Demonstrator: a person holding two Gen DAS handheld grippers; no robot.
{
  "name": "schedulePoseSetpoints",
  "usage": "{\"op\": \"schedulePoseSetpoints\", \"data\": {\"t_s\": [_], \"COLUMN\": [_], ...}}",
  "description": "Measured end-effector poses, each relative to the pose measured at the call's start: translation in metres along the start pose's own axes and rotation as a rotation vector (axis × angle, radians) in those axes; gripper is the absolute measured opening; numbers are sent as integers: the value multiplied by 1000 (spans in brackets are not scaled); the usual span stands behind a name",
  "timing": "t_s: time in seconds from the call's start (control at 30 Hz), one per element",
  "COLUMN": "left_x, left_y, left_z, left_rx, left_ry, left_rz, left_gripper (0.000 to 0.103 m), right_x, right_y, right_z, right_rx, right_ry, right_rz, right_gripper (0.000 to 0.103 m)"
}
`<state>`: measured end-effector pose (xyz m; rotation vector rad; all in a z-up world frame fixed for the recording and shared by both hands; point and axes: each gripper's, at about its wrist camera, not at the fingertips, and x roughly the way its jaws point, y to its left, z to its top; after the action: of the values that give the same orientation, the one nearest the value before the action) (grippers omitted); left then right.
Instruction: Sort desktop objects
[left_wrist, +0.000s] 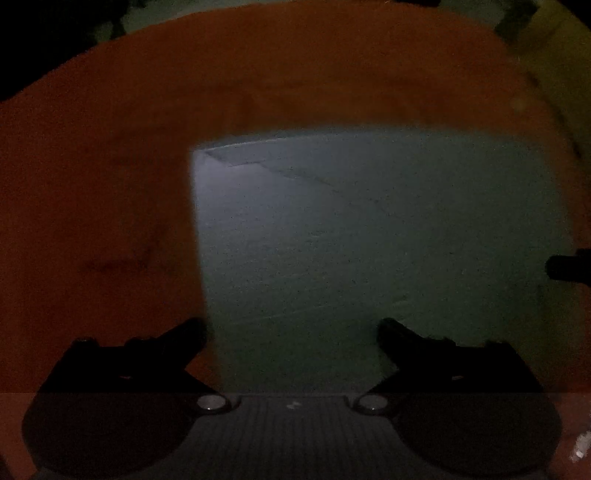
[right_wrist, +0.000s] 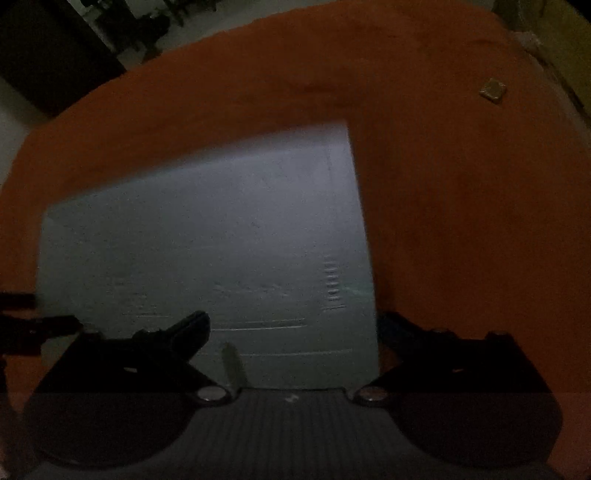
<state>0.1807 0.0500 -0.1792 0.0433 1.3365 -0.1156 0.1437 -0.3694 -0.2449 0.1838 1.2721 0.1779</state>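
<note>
Left gripper (left_wrist: 291, 332) low over mat's (left_wrist: 369, 240) left edge, fingers spread, empty. Right gripper (right_wrist: 293, 328) low over mat's right edge, spread, empty. Table (right_wrist: 443, 203) orange.

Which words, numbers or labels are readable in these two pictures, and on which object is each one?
None can be read.
Grey mat: faint printed lines and tick marks near its right edge, too dim and blurred to read.
Small tan square on the orange cloth: too small to tell.
</note>
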Motion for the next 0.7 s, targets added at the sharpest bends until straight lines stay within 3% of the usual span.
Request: {"op": "schedulePoseSetpoints", "data": {"t_s": [0.07,0.23,0.33,0.4,0.5,0.7], "left_x": [1,-16,-18,-14,-11,-43], "left_y": [1,4,23,24,16,25], "left_z": [0,-10,-29,-34,-35,-48], "left_rx": [26,151,180,165,109,23], "left_ry": [-49,-208,-253,-243,-152,-167], "left_rz": [-3,111,118,53,-118,-228], "left_gripper": [103,103,103,102,102,101], "right_x": [13,18,21,25,18,-21], "right_y": [-1,-15,-20,-16,-5,-9], "right_z": [-9,-16,-19,-22,-44,-59], "right_rx": [-21,6,-29,-53,-72,-70], "right_ry": [1,17,20,-4,-38,-73], "right_rz": [15,90,99,109,74,103], "right_gripper": [103,103,103,103,103,103]}}
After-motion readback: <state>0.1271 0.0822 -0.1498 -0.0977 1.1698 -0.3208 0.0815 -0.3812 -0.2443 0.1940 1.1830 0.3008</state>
